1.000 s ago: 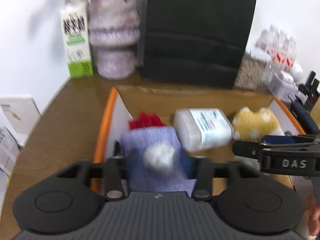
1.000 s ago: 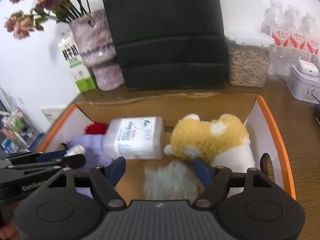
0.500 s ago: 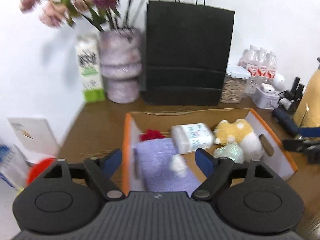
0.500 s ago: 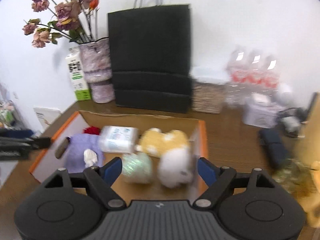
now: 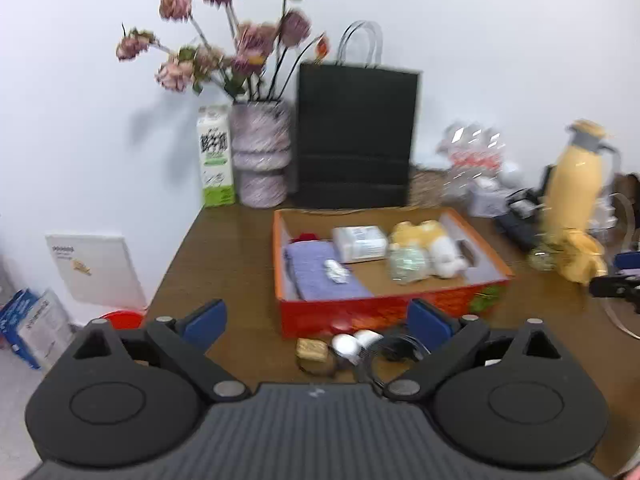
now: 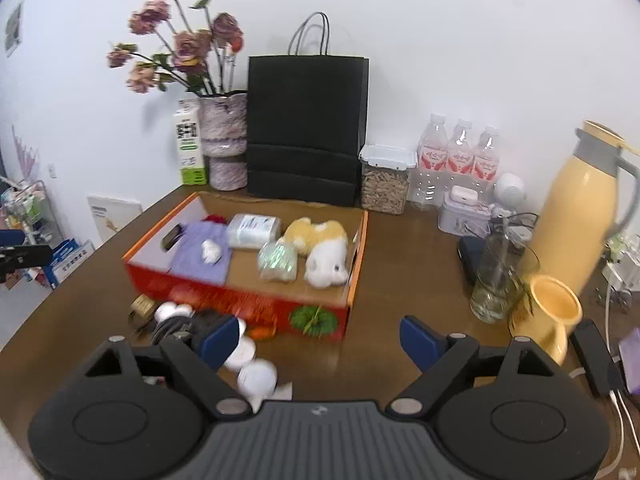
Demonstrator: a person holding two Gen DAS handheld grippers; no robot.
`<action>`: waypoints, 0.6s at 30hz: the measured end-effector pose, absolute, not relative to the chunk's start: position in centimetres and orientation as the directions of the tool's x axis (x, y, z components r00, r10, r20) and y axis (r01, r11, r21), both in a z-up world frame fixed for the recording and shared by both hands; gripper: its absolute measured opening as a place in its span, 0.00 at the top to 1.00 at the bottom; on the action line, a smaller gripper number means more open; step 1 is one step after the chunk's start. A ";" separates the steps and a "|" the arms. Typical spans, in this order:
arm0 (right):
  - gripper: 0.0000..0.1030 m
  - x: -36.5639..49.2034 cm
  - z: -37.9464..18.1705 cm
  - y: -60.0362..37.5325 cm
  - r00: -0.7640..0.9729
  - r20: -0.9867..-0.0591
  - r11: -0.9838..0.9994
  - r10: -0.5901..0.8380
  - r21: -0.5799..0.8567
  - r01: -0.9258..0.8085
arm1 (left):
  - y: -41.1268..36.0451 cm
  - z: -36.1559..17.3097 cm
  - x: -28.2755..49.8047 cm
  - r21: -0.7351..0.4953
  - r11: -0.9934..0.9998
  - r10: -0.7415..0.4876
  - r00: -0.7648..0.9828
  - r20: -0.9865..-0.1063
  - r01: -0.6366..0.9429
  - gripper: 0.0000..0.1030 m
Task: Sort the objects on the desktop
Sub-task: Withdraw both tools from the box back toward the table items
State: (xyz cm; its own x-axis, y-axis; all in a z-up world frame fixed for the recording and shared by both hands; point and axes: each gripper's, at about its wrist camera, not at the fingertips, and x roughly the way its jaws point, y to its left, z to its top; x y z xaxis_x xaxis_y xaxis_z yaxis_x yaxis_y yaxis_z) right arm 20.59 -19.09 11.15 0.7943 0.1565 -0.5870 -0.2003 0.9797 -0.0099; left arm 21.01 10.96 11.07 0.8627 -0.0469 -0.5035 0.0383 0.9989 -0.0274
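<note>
Holding: my left gripper [image 5: 316, 316] and right gripper [image 6: 320, 334], jaws spread wide, empty.
Box [image 6: 240, 296]: on the surface, holding purple cloth [image 6: 202, 254] and plush toy [image 6: 320, 248].
Right view only: white jars [image 6: 256, 376] near my left fingertip.
Left view only: red bin [image 5: 122, 318] on the floor.

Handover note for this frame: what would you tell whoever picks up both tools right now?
Left tool: open, empty, held back from the box.
Right tool: open, empty, also held back.
Already in the orange box: purple cloth, wipes pack, yellow-white plush, a shiny wrapped bundle.
Left outside, along the box's front wall: gold block, white round pieces, black cable tangle. Sort those next.
</note>
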 end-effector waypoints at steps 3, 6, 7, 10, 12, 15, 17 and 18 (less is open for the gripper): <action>0.14 16.1 10.2 -19.0 0.785 -0.586 0.968 0.202 -0.002 -0.251 | 10.5 10.8 16.2 -0.033 0.999 -0.052 0.889 -0.455 0.042 0.01; 0.14 13.0 9.3 -18.8 0.752 -0.613 0.956 0.244 0.021 -0.294 | 10.0 10.7 12.3 0.006 1.000 -0.005 0.919 -0.395 0.009 0.00; 0.14 12.0 9.1 -18.7 0.751 -0.610 0.954 0.254 0.031 -0.297 | 9.9 10.7 11.1 0.019 1.000 0.003 0.928 -0.373 0.004 0.00; 0.14 9.3 8.8 -18.2 0.756 -0.595 0.951 0.272 0.047 -0.305 | 9.3 10.7 8.2 0.055 0.998 -0.004 0.937 -0.348 0.024 0.00; 0.13 7.3 8.4 -17.6 0.771 -0.572 0.953 0.279 0.064 -0.298 | 8.5 10.1 6.4 0.060 0.996 -0.036 0.937 -0.347 0.060 0.00; 0.12 4.5 7.4 -16.9 0.777 -0.545 0.946 0.313 0.111 -0.303 | 6.8 7.4 4.0 0.050 0.988 -0.120 0.924 -0.362 0.148 0.00; 0.12 3.1 6.6 -16.5 0.774 -0.534 0.938 0.342 0.139 -0.318 | 5.7 5.5 2.5 0.030 0.977 -0.188 0.913 -0.363 0.213 0.00; 0.12 2.5 6.1 -16.3 0.773 -0.529 0.934 0.350 0.138 -0.329 | 5.4 4.8 1.7 0.011 0.977 -0.196 0.915 -0.351 0.214 0.00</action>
